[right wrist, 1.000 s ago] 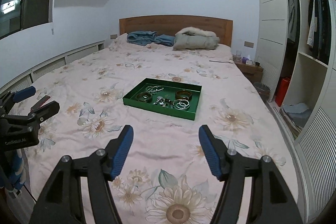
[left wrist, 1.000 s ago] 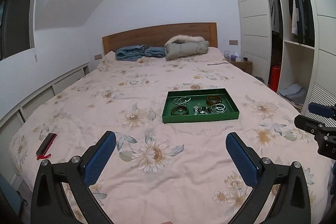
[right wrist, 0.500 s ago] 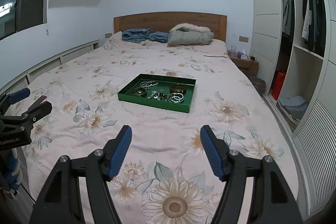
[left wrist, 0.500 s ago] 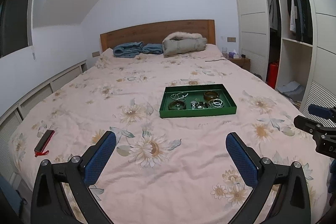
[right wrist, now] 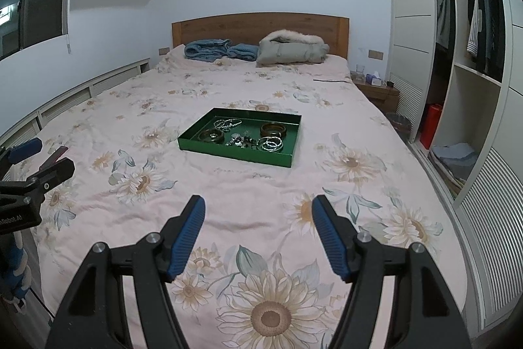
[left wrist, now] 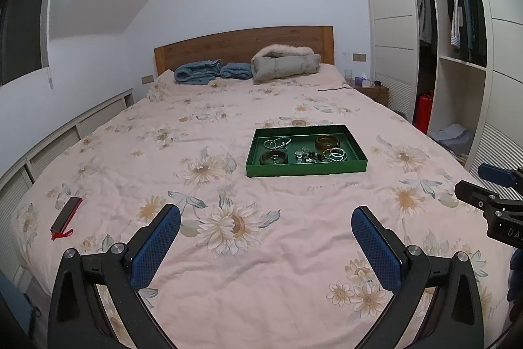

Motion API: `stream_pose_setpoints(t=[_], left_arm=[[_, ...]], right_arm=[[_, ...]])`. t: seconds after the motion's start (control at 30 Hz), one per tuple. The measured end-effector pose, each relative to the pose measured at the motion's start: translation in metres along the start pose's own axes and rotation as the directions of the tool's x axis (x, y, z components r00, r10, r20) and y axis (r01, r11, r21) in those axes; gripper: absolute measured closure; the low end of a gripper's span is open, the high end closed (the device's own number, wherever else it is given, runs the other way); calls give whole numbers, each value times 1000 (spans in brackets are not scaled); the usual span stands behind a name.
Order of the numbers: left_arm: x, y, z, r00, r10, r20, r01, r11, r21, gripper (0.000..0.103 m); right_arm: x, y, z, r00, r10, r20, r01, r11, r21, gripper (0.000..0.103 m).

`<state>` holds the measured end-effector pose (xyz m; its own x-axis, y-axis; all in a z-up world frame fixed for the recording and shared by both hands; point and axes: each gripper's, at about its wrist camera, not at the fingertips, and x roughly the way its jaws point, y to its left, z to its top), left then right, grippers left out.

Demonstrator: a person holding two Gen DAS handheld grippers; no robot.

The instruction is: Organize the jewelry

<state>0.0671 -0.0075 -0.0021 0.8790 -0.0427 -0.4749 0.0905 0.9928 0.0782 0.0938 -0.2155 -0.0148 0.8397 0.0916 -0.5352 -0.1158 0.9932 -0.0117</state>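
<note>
A green tray (left wrist: 307, 168) (right wrist: 209, 146) lies on the flowered bed in both wrist views. Inside it are brown bangles (left wrist: 328, 142) (right wrist: 274, 129), silver bracelets (left wrist: 336, 155) (right wrist: 270, 144), a bead chain (left wrist: 277, 142) (right wrist: 227, 123) and small dark pieces. My left gripper (left wrist: 265, 218) hovers open over the bedspread, well short of the tray, with nothing between its blue pads. My right gripper (right wrist: 258, 211) is also open and empty, likewise short of the tray. Each gripper shows at the edge of the other's view.
A dark red-edged case (left wrist: 66, 215) lies near the bed's left edge. Folded blue blankets (left wrist: 209, 72) and a grey fur-trimmed coat (left wrist: 284, 62) sit by the headboard. An open wardrobe (left wrist: 457, 54) and a nightstand (right wrist: 376, 87) stand at the right.
Both views have tilted slightly upward, so the tray appears a little farther and higher on the bed. Both grippers remain open and empty.
</note>
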Motion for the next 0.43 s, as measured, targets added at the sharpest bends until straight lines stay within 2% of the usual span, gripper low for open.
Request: stream_pose_setpoints(t=[0.43], left_arm=[[5, 2, -3, 1000, 0, -24, 0, 1000, -10, 0]], right_arm=[[0, -2, -3, 1000, -10, 0, 10, 1000, 8, 37]])
